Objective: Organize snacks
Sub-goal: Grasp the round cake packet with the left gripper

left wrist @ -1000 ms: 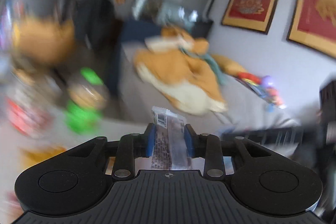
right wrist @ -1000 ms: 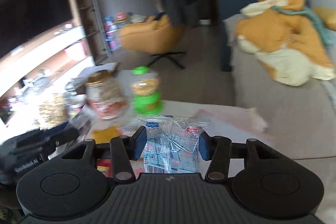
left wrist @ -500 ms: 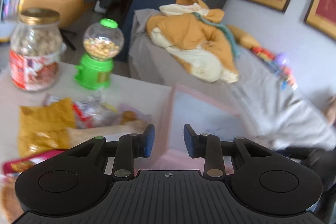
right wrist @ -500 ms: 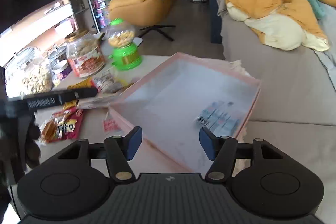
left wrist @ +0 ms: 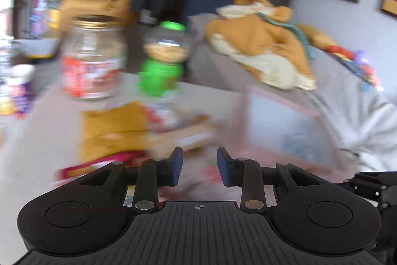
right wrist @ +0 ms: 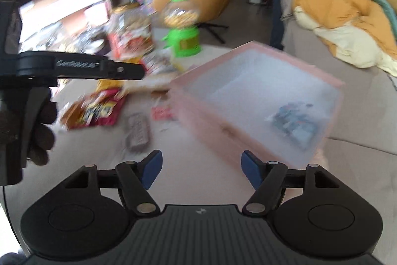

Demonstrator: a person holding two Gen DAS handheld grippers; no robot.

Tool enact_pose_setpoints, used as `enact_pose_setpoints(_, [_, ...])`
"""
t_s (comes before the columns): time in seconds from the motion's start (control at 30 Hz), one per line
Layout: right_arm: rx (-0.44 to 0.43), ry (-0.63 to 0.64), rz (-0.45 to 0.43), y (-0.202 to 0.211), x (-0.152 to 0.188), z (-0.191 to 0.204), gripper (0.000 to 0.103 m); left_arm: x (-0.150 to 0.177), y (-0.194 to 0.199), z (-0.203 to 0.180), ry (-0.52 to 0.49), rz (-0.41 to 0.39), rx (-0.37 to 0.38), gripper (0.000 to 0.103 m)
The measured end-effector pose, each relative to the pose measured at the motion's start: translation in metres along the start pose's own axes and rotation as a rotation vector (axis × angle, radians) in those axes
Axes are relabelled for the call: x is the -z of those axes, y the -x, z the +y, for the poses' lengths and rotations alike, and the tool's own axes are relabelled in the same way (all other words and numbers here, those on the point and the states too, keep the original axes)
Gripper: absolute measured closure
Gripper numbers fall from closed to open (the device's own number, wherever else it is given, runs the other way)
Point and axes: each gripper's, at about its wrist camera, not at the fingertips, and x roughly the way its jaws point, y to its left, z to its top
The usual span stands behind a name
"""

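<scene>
A pink box (right wrist: pixel 292 60) stands on the table's right side with a blue-and-white snack packet (right wrist: pixel 294 121) inside; the box also shows blurred in the left wrist view (left wrist: pixel 310 113). Loose snacks lie left of it: an orange bag (left wrist: pixel 111 131), a red packet (right wrist: pixel 96 111) and a grey wrapped bar (right wrist: pixel 137 132). My left gripper (left wrist: pixel 198 165) is open and empty above the snack pile; it also shows from the side in the right wrist view (right wrist: pixel 82 66). My right gripper (right wrist: pixel 201 165) is wide open and empty, near the box's front-left wall.
A glass jar with a red label (left wrist: pixel 93 58) and a green gumball dispenser (left wrist: pixel 161 61) stand at the table's far side. A grey sofa with an orange blanket (right wrist: pixel 347 24) lies right of the table. Shelves with clutter (right wrist: pixel 62 16) are at the left.
One second ago each gripper held a snack packet. Both have let go and now stand open and empty; the blue-and-white packet lies in the pink box. Both grippers swung left toward the snack pile.
</scene>
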Motion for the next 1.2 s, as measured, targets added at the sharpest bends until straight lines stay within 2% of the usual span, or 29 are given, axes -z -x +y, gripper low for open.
enact_pose_setpoints(0.13, [-0.089, -0.014, 0.028, -0.034, -0.009, 0.027, 0.032, 0.007, 0.022, 0.046, 0.093, -0.034, -0.135, 0.068])
enact_pose_setpoints(0.2, [-0.098, -0.025, 0.029, -0.052, -0.017, 0.04, 0.032, 0.008, 0.023, 0.067, 0.144, -0.013, -0.156, 0.068])
enact_pose_setpoints(0.3, [-0.079, -0.029, 0.052, -0.077, -0.025, 0.056, 0.033, 0.013, 0.024, 0.086, 0.164, 0.006, -0.166, 0.068])
enact_pose_setpoints(0.37, [-0.082, -0.034, 0.078, -0.086, -0.027, 0.063, 0.049, 0.018, 0.025, 0.092, 0.171, 0.013, -0.16, 0.068])
enact_pose_setpoints(0.4, [-0.06, -0.021, 0.063, -0.084, -0.026, 0.067, 0.053, 0.02, 0.025, 0.094, 0.171, 0.017, -0.163, 0.068])
enact_pose_setpoints(0.43, [-0.058, 0.002, 0.067, -0.083, -0.025, 0.07, 0.062, 0.022, 0.024, 0.094, 0.166, 0.025, -0.174, 0.068])
enact_pose_setpoints(0.53, [-0.067, 0.04, 0.074, -0.07, -0.014, 0.072, 0.063, 0.028, 0.019, 0.085, 0.115, 0.036, -0.197, 0.066])
enact_pose_setpoints(0.57, [-0.068, 0.048, 0.074, -0.065, -0.008, 0.072, 0.063, 0.031, 0.02, 0.08, 0.078, 0.031, -0.203, 0.062])
enact_pose_setpoints(0.67, [-0.053, 0.067, 0.056, -0.053, 0.007, 0.067, 0.062, 0.038, 0.019, 0.06, -0.054, 0.031, -0.244, 0.06])
enact_pose_setpoints(0.77, [-0.04, 0.057, 0.029, -0.045, 0.019, 0.061, 0.062, 0.04, 0.016, 0.05, -0.108, 0.035, -0.273, 0.06])
enact_pose_setpoints(0.9, [-0.049, 0.044, -0.026, -0.042, 0.031, 0.057, 0.056, 0.039, 0.018, 0.056, -0.082, 0.053, -0.248, 0.059])
enact_pose_setpoints(0.97, [-0.066, 0.054, -0.057, -0.041, 0.037, 0.06, 0.04, 0.039, 0.019, 0.063, -0.068, 0.056, -0.235, 0.055])
enact_pose_setpoints(1.0, [-0.061, 0.067, -0.062, -0.042, 0.039, 0.063, 0.037, 0.039, 0.02, 0.065, -0.059, 0.06, -0.24, 0.054])
enact_pose_setpoints(1.07, [-0.012, 0.086, -0.061, -0.042, 0.039, 0.068, 0.023, 0.04, 0.02, 0.068, -0.044, 0.07, -0.262, 0.051])
enact_pose_setpoints(1.13, [-0.001, 0.057, -0.05, -0.043, 0.038, 0.064, 0.019, 0.04, 0.02, 0.07, -0.038, 0.069, -0.267, 0.051])
enact_pose_setpoints(1.2, [-0.006, 0.033, -0.051, -0.043, 0.038, 0.059, 0.018, 0.041, 0.021, 0.071, -0.027, 0.067, -0.261, 0.051])
